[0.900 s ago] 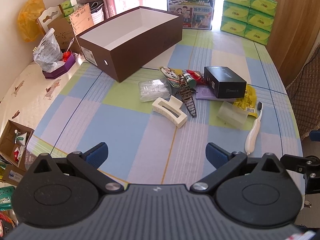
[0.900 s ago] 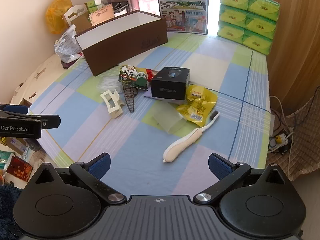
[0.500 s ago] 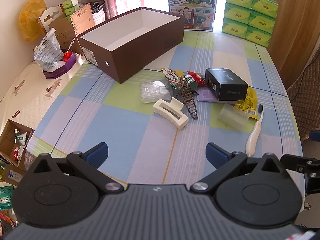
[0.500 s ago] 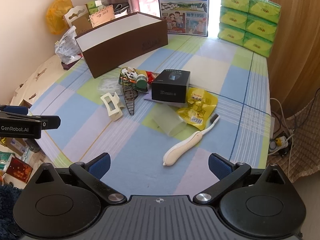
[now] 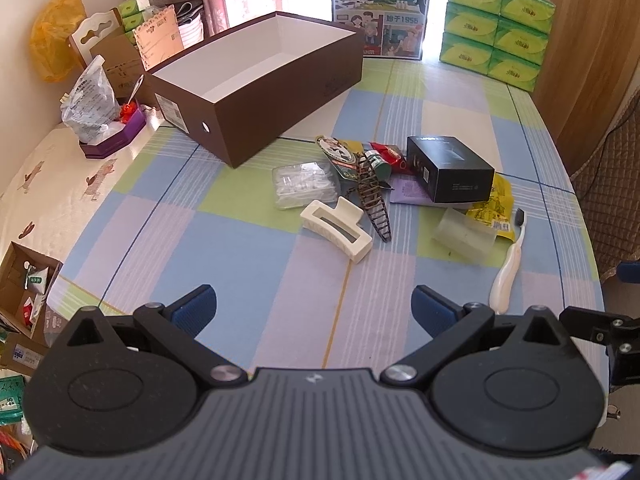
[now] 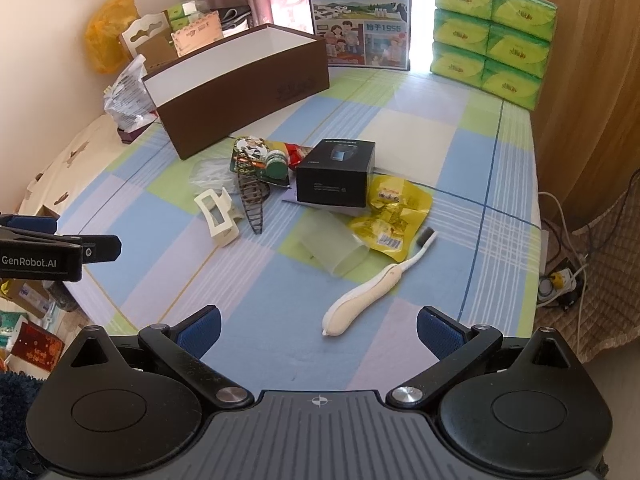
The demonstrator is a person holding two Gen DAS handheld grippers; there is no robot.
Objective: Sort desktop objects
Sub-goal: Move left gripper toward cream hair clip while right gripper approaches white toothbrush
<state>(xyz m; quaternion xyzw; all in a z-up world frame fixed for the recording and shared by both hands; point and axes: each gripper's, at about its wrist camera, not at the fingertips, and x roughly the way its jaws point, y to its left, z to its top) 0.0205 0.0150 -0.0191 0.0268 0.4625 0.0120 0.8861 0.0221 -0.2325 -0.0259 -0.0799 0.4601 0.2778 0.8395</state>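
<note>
A pile of small objects lies mid-table: a cream hair claw, a brown wooden model, a black box, a clear packet, a yellow snack bag, a translucent cup and a cream toothbrush. An open brown box with a white inside stands behind them. My left gripper is open and empty over the near table edge. My right gripper is open and empty, just short of the toothbrush.
A milk carton box and stacked green tissue packs stand at the table's far edge. Bags and cartons crowd the left side. A wooden wall and a power strip with cables are on the right.
Both grippers have moved slightly forward toward the pile, which looks a little nearer. Both stay open. Nothing on the table has moved.
</note>
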